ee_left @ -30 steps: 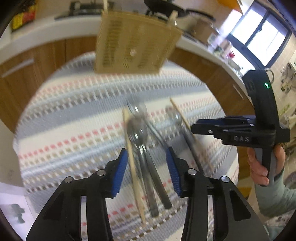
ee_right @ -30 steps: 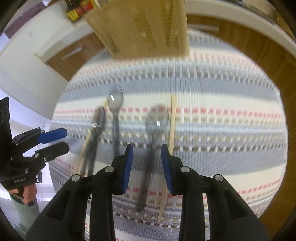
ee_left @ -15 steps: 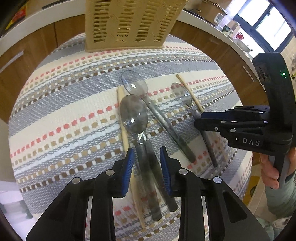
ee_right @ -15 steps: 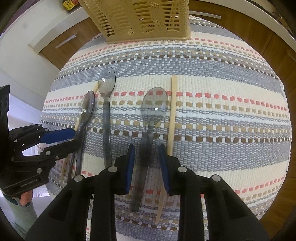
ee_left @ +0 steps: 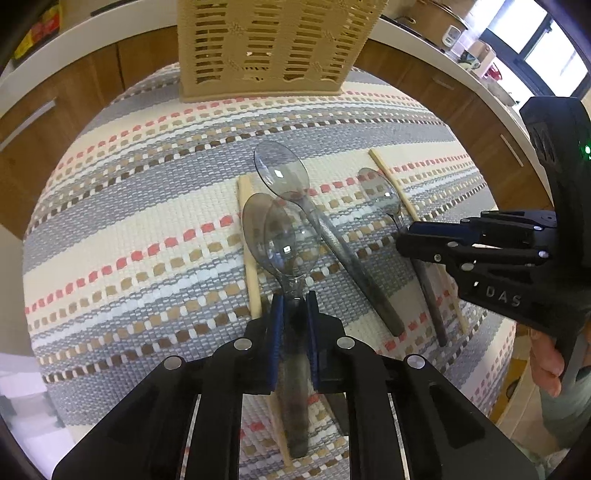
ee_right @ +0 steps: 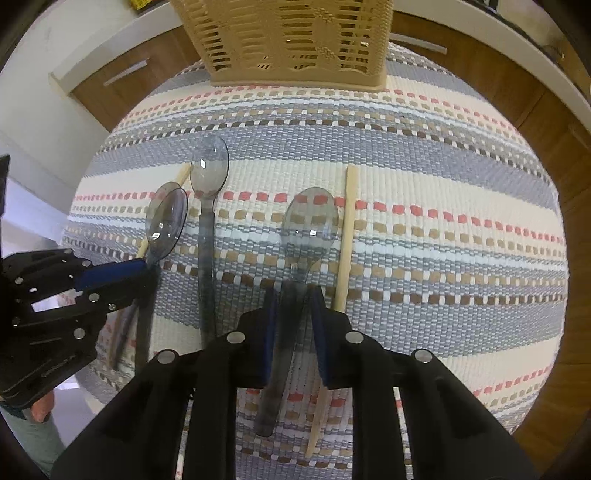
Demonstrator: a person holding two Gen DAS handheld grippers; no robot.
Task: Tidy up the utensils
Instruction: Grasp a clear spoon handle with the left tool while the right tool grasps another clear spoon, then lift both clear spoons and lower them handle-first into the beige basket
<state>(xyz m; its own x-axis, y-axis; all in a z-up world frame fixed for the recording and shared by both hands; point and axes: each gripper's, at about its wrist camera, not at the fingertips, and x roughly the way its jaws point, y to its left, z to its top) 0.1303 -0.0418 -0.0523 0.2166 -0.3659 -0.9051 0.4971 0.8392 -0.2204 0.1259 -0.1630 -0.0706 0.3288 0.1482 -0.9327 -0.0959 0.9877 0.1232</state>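
Covering the round worktop (ee_right: 461, 314), a woven cloth (ee_left: 129, 236) striped in grey, cream, red and tan. Standing at its far edge, a slotted tan basket (ee_left: 273, 48), upright. Beyond, brown wood cabinet fronts (ee_left: 74, 99) under a pale curved counter (ee_right: 498, 33), with jars and a bright window (ee_left: 535, 44) at the right of the left wrist view.

Lying on the cloth, three clear grey plastic spoons and two pale wooden chopsticks, all with handles toward the cameras. Left gripper (ee_left: 293, 306): jaws narrowed onto the neck of the left spoon (ee_left: 277, 240), blue pads pressing both sides, bowl pointing at the basket, seeming slightly raised over its shadow. Just left of it, touching or nearly so, the left chopstick (ee_left: 249, 251). Beside it to the right, the middle spoon (ee_left: 284, 177), untouched. Right gripper (ee_right: 293, 299): jaws closed in around the handle of the right spoon (ee_right: 310, 225), left pad against it, right pad close; firm contact on that side cannot be told. Just right of that spoon, the right chopstick (ee_right: 347, 229), parallel.
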